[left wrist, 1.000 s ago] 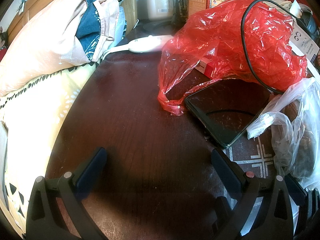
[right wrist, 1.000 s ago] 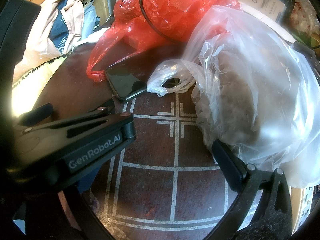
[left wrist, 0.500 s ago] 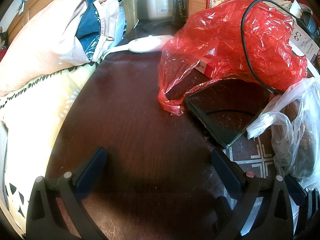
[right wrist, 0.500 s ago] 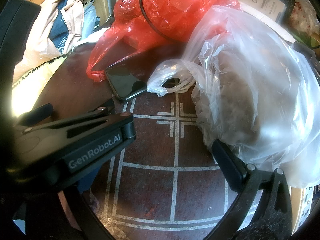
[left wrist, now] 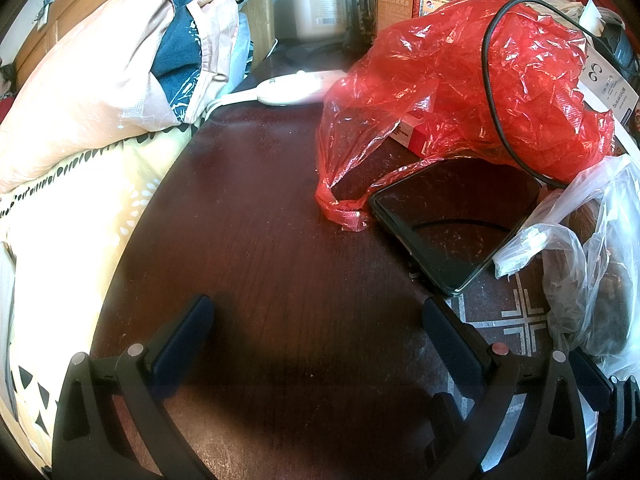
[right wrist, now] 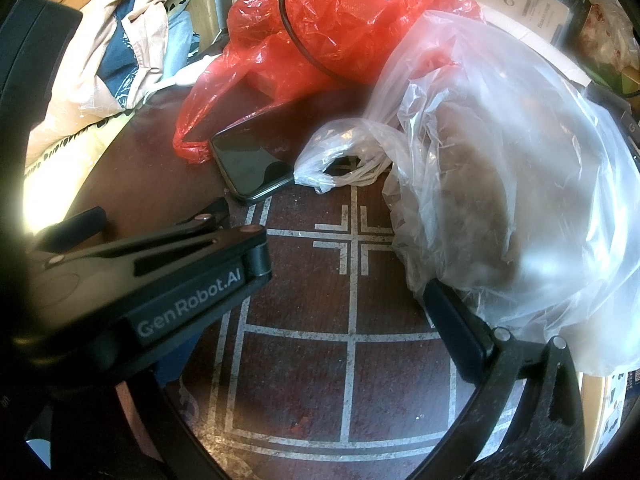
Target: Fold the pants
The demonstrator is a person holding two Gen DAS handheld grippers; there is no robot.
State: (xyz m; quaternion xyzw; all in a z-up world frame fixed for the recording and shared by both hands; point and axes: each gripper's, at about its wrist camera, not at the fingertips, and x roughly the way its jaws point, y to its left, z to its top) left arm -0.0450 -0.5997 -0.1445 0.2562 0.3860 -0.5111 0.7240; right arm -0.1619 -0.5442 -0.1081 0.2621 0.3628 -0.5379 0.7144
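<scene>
No pants that I can name are in view. A heap of pink and dark blue cloth lies at the far left on a bed, also in the right wrist view. My left gripper is open and empty, low over a dark wooden table. My right gripper is open and empty beside it; its left finger is hidden behind the left gripper's body, its right finger sits against a clear bag.
A red plastic bag with a black cable, a black phone and a clear plastic bag crowd the table's right. A white controller and a jar stand at the back. Yellow bedding borders the left.
</scene>
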